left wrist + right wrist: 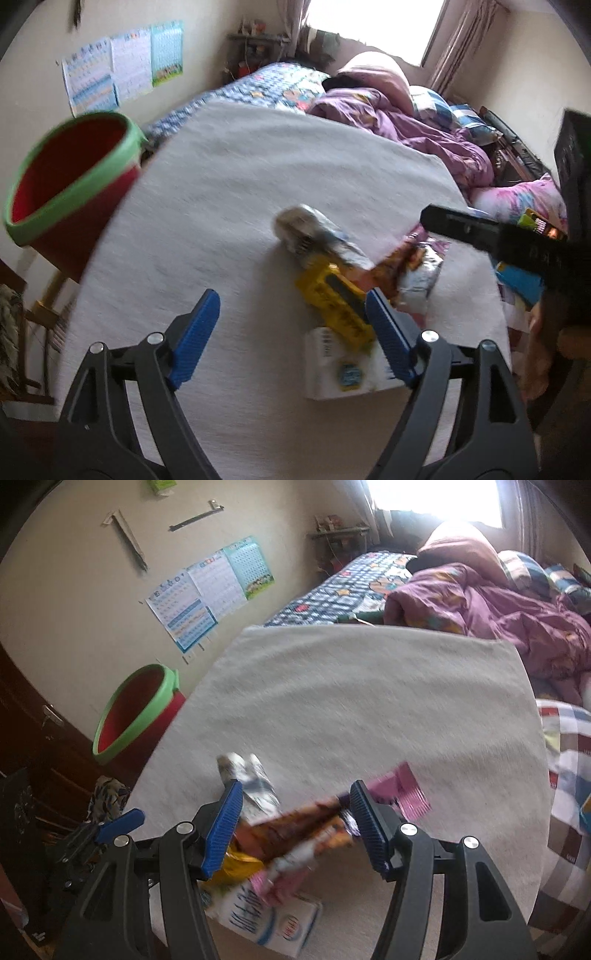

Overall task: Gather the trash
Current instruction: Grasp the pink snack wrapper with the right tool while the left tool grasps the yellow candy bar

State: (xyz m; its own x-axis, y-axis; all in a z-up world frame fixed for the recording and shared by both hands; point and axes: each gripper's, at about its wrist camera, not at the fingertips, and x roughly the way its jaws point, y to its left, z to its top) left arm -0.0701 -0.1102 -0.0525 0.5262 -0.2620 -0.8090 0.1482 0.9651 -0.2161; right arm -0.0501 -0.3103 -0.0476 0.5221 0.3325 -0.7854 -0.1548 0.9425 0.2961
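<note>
A pile of trash lies on the grey cloth-covered table (229, 192): a silver wrapper (317, 236), a yellow wrapper (334, 302), a white carton (343, 369) and an orange snack bag (406, 266). My left gripper (290, 306) hovers open just left of the pile, its right pad beside the yellow wrapper. In the right wrist view my right gripper (295, 794) stands open over the orange snack bag (303, 827), which lies blurred between the pads, ungripped. A pink wrapper (402, 786), the silver wrapper (251, 779) and the white carton (266, 915) surround it.
A red bin with a green rim (74, 177) (136, 709) stands off the table's left edge, by the wall. Behind the table is a bed (369, 579) heaped with purple bedding (424, 129). Checked fabric (569, 775) lies to the right.
</note>
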